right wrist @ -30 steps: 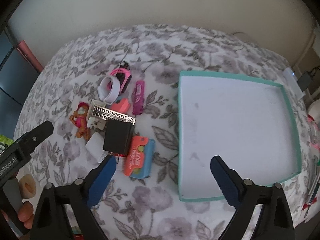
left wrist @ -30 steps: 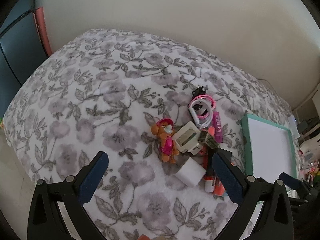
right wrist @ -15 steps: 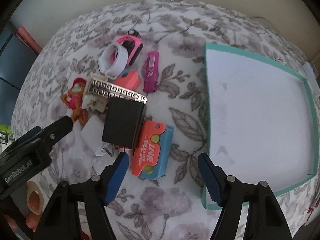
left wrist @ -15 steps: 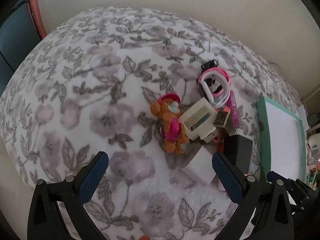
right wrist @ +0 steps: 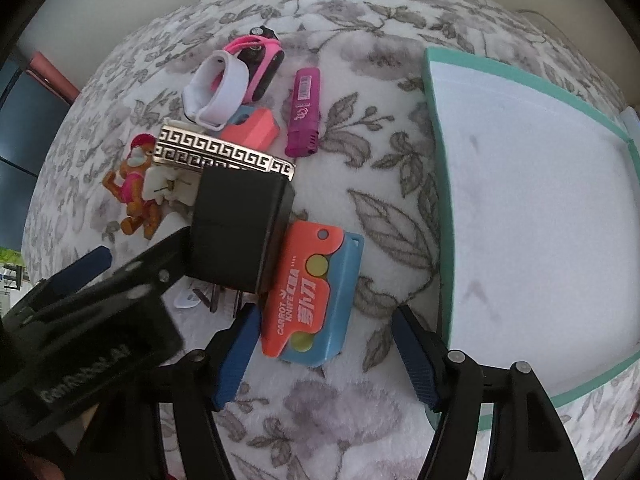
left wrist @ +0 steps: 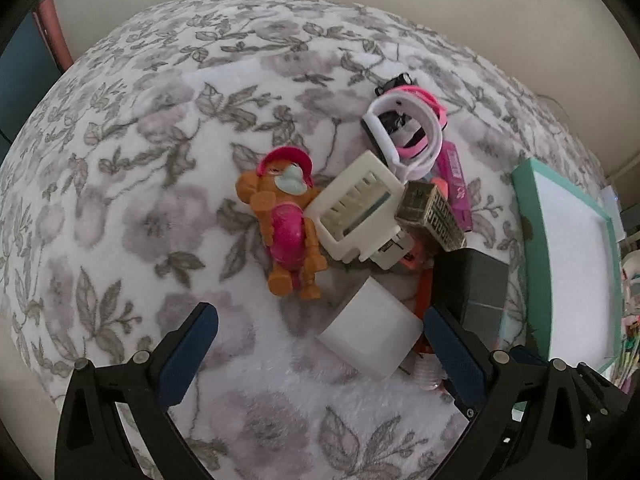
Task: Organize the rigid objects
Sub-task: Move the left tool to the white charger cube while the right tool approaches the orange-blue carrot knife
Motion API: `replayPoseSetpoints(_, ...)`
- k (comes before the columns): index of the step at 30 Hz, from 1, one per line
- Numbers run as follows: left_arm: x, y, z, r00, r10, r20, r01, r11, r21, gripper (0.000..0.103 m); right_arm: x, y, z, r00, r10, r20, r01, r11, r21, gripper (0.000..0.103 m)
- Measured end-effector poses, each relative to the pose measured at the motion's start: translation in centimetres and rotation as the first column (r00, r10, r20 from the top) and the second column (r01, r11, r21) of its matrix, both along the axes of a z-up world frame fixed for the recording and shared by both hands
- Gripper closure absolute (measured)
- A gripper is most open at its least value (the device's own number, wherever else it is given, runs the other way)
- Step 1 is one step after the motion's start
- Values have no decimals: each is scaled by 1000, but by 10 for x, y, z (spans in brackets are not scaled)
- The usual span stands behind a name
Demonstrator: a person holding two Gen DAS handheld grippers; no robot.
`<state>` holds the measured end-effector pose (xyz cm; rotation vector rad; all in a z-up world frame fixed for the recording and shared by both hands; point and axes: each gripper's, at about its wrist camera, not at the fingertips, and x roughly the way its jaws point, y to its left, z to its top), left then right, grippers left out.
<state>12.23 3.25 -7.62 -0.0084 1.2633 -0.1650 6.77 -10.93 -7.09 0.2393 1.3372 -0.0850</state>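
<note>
Your left gripper (left wrist: pixel 320 322) hangs over a flower-printed blanket (left wrist: pixel 152 184), jaws spread wide and gripping nothing; a white charger cube (left wrist: pixel 370 334) lies between its blue pads (left wrist: pixel 188 354), close to the right-hand one but not pinched.

Just beyond lies the heap of rigid objects. An orange toy figure in a pink hat (left wrist: pixel 286 226) sprawls on its back at the left edge. Beside it, a cream plastic clip-like piece (left wrist: pixel 358 210) leans against a gold bar with a Greek-key pattern (left wrist: pixel 432 216). Behind them a white wristband (left wrist: pixel 404 132) loops through a pink one (left wrist: pixel 424 98).

In the right wrist view, a black box (right wrist: pixel 240 228) sits under the gold bar's edge, with a salmon-coloured block (right wrist: pixel 254 130) and a magenta USB stick (right wrist: pixel 305 114) farther back.

Your right gripper (right wrist: pixel 324 338) has just been closing, yet its jaws remain apart, straddling the near end of an orange-and-blue "Carrot Knife" toy (right wrist: pixel 314 294). The left pad (right wrist: pixel 236 354) sits just beside the toy's orange edge; whether it touches cannot be told, and the right pad stands clear.

At far right, a teal-rimmed tray (right wrist: pixel 434 120) with a white floor rests on the blanket.
</note>
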Motion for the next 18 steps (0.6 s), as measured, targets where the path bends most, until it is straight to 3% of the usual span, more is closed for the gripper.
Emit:
replayPoseSetpoints(8,-1,4,-5,999,28,-20,-29,999,-29,1,8,6,-15,1000,31,5,-30,998,-57,34)
replayPoseSetpoints(12,-4,11,-7,998,43,-47,-47,995,-91,9,13,11,-20,999,39,6,-39,998,-51,34)
replayPoseSetpoints(18,-7,19,-4,998,49,-42,-51,997,-61,9,8,16,-19,999,43,2,-43,998,-48,34)
